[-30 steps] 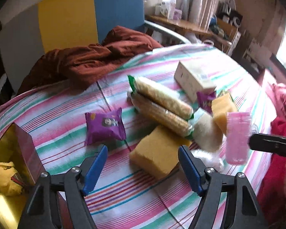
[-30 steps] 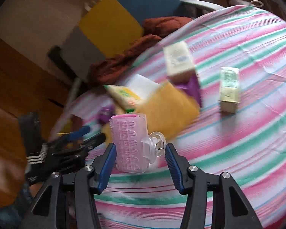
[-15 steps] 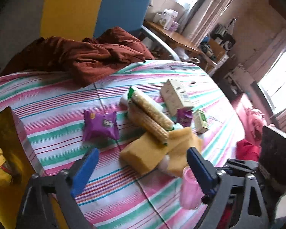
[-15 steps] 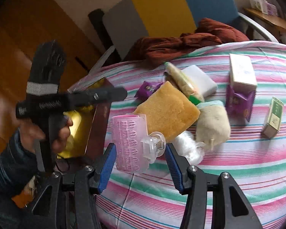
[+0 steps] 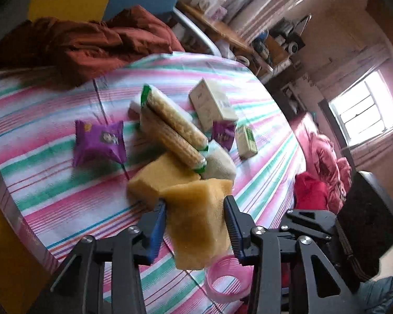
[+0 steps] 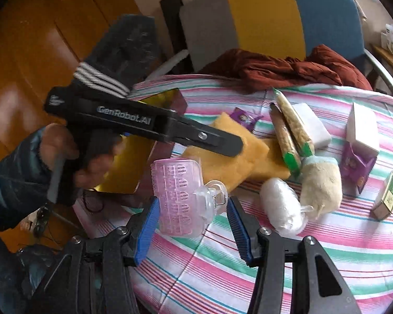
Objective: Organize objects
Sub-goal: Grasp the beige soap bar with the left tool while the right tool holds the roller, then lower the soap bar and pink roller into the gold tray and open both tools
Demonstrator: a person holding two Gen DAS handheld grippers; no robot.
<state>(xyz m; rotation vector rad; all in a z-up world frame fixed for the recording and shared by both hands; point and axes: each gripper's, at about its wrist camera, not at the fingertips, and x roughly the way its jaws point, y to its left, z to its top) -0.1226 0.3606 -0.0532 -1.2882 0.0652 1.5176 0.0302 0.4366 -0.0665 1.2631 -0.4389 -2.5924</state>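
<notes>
My left gripper is shut on a yellow sponge, held just above the striped tablecloth. A second yellow sponge lies right behind it. In the right wrist view the left gripper reaches in from the left, held by a hand, with both sponges under its tip. My right gripper is shut on a pink hair roller with a clear clip. The roller also shows low in the left wrist view.
On the cloth lie two long cracker packs, two purple snack packets, a white box, a small green box, a cream plush and a white wrapped bundle. An open gold box stands at the table's left edge. A red-brown cloth is bunched at the back.
The left gripper stood wide open over the sponges; now its jaws have shut on one sponge and raised it. The right gripper swung left with the roller in it.
</notes>
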